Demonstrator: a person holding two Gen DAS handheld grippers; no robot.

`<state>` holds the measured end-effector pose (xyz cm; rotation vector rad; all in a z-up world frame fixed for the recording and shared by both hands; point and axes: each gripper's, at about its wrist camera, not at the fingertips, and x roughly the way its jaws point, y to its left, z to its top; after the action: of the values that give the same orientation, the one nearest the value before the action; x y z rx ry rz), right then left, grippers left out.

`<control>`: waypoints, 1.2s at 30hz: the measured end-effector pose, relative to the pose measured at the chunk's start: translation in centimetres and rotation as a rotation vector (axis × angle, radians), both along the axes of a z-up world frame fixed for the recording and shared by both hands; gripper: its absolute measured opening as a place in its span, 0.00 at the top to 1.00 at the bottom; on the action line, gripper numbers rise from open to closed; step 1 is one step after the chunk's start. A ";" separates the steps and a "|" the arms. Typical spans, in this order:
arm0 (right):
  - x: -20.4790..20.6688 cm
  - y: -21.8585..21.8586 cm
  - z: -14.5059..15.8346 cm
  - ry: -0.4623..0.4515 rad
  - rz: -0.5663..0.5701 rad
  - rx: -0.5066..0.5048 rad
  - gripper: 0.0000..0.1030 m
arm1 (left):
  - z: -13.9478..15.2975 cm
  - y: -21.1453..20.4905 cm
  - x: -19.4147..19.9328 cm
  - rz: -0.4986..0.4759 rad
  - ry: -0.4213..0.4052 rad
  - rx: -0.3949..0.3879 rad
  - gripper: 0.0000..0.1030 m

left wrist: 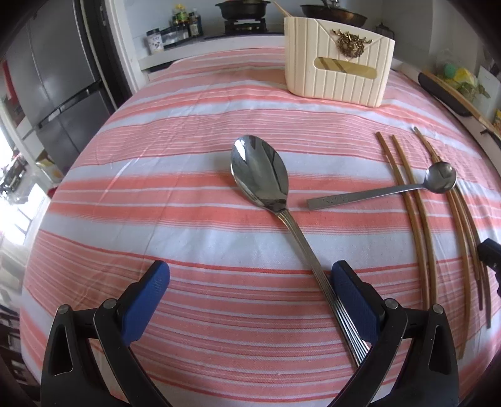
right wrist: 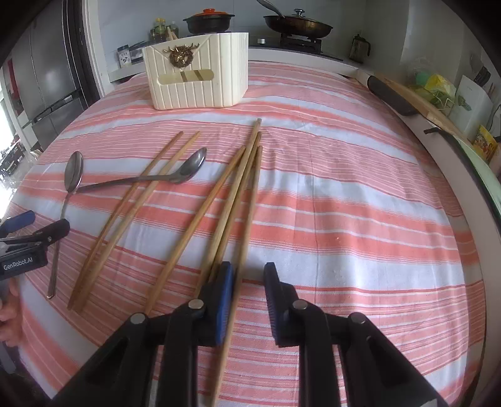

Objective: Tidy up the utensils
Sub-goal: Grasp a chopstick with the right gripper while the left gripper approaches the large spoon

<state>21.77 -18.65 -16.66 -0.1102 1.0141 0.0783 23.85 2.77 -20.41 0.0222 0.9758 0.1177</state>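
Observation:
A large steel spoon (left wrist: 261,172) lies on the striped cloth, its handle running between my left gripper's fingers, close against the right blue pad (left wrist: 353,297). My left gripper (left wrist: 250,277) is open. A small steel spoon (left wrist: 385,192) lies across wooden chopsticks (left wrist: 416,219) to the right. In the right wrist view several chopsticks (right wrist: 231,200) lie on the cloth; one passes between the fingers beside the left pad (right wrist: 224,300). My right gripper (right wrist: 249,278) is open. The cream utensil holder (left wrist: 338,59) stands at the back; it also shows in the right wrist view (right wrist: 195,72).
The striped tablecloth (right wrist: 344,203) covers the table. Behind it is a counter with a stove, pots (right wrist: 208,20) and bottles. A fridge (left wrist: 53,87) stands at the left. A cutting board and knife (right wrist: 397,94) lie at the right edge.

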 end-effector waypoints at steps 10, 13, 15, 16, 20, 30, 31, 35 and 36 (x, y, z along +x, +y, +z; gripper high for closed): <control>-1.2 -1.8 0.3 0.008 -0.049 -0.018 0.81 | -0.1 3.1 -0.5 0.017 0.023 -0.008 0.00; -1.3 -2.1 0.3 0.023 -0.038 -0.013 0.78 | -0.1 3.0 -0.6 -0.015 0.024 0.004 0.00; -1.3 -2.1 0.3 0.037 -0.017 -0.019 0.76 | -0.1 2.9 -0.6 -0.036 0.023 0.017 0.00; -1.3 -2.1 0.3 0.044 -0.005 -0.023 0.76 | -0.1 2.9 -0.5 -0.044 0.024 0.022 0.00; -0.7 -1.9 0.3 0.072 0.040 -0.048 0.76 | 0.0 2.8 0.1 -0.065 0.028 0.034 0.00; 1.9 -1.9 0.2 0.158 0.098 -0.025 0.76 | 0.1 3.1 1.3 -0.090 0.055 0.043 0.00; 2.1 -1.9 0.1 0.163 0.101 -0.020 0.76 | 0.2 2.9 1.6 -0.097 0.054 0.055 0.00; 3.6 -2.0 0.1 0.173 0.112 -0.019 0.76 | 0.3 1.7 2.8 -0.142 0.040 0.098 0.05; 4.1 -1.8 0.1 0.174 0.115 -0.021 0.76 | 0.3 1.5 3.1 -0.151 0.039 0.096 0.06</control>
<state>25.86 -20.46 -16.56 -0.1830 1.1822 0.1845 26.93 4.31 -20.07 0.1868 1.0035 0.0247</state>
